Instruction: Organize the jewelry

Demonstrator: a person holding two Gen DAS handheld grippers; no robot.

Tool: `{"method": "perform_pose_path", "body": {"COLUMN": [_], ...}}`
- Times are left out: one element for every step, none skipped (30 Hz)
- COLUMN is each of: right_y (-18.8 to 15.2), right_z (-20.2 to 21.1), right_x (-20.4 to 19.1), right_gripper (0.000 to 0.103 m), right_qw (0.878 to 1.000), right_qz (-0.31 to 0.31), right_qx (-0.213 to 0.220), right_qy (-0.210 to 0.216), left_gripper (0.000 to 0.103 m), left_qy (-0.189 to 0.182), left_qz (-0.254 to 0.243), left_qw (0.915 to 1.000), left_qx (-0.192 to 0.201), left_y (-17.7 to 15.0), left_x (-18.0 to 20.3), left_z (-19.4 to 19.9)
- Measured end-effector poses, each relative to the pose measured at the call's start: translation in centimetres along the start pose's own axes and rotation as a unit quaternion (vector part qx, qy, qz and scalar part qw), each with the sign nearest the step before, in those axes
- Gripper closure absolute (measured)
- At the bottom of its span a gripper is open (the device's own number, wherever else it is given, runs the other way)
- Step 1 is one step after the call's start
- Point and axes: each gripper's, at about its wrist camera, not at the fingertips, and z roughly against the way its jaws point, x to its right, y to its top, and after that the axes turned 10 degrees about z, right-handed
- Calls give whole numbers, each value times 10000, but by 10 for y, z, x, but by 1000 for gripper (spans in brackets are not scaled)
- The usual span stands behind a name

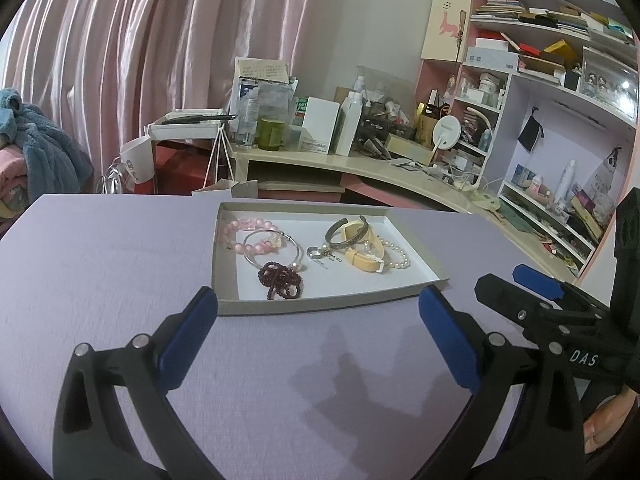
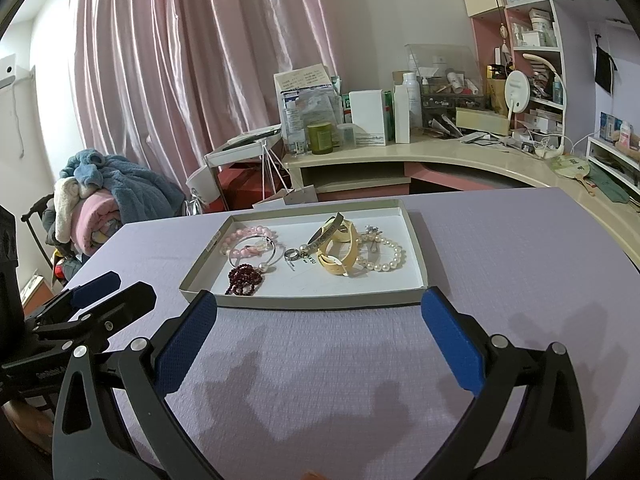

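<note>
A shallow cardboard tray (image 1: 420, 256) (image 2: 200, 268) with a white floor lies on the lavender table (image 1: 120, 260) (image 2: 520, 260). Inside it are a pink bead bracelet (image 1: 240, 226) (image 2: 244, 236), a dark red bead string (image 1: 282, 280) (image 2: 244, 278), a small ring (image 1: 315, 252) (image 2: 291, 255), a yellow strap (image 1: 362, 262) (image 2: 340, 256) with a dark cuff leaning on it, and a pearl bracelet (image 1: 400, 260) (image 2: 384, 266). My left gripper (image 1: 318, 306) hovers open just short of the tray's near wall, holding nothing. Beside it, my right gripper (image 2: 318, 302) (image 1: 520, 280) is open too.
Behind the table runs a curved cream desk (image 1: 360, 164) (image 2: 460, 152) crowded with bottles, boxes and a round mirror. Pink shelves (image 1: 560, 80) fill the right. A pile of blankets and clothes (image 2: 108, 196) sits at the left before pink curtains.
</note>
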Motion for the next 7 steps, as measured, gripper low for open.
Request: {"method": "perform_pose_path", "body": {"right_y": [0,0,0,0,0,0,0], "right_z": [0,0,0,0,0,0,0], "right_x": [0,0,0,0,0,0,1], "right_gripper": [1,1,1,1,1,1,1], "right_qw": [10000,10000,10000,10000,10000,10000,10000], "right_qz": [0,1,0,0,0,-3,-3], "right_qx": [1,1,2,2,1,-1,-1], "right_qy": [1,-1,-2,0,-3,-3,2], "left_gripper": [2,2,2,2,2,2,2], "left_qy": [2,9,4,-3,-6,-4,-4], "left_qz": [3,10,23,19,23,20,20], "left_qw": [10000,10000,10000,10000,10000,10000,10000], "left_qx": [-10,-13,-20,-15,-21,-20,-22], "left_y": [0,1,0,1,1,2,1], "left_x": [0,0,0,0,1,0,1], "left_z": [0,0,0,0,0,-1,0]}}
